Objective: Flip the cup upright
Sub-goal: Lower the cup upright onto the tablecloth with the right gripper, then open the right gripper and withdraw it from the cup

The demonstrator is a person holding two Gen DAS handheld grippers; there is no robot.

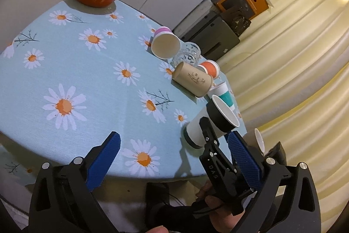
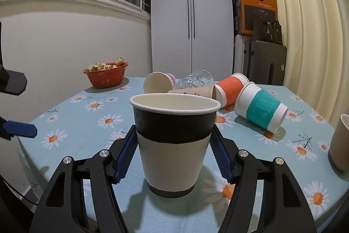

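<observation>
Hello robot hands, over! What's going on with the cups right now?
Right tool around black-banded cup, upright on tablecloth. Left tool open, empty. Teal cup, orange cup, glass lying down behind.

Home: daisy tablecloth [image 2: 104,121], curtains [image 2: 305,36], wardrobe [image 2: 189,14].

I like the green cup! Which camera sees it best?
The right wrist view: the teal-banded cup lies on its side, whole and unblocked. The left wrist view shows it small and partly hidden behind the black-banded cup.

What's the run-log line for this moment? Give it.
right tongs: gripping black-banded cup | cup: upright on table | left tongs: open, empty
</observation>
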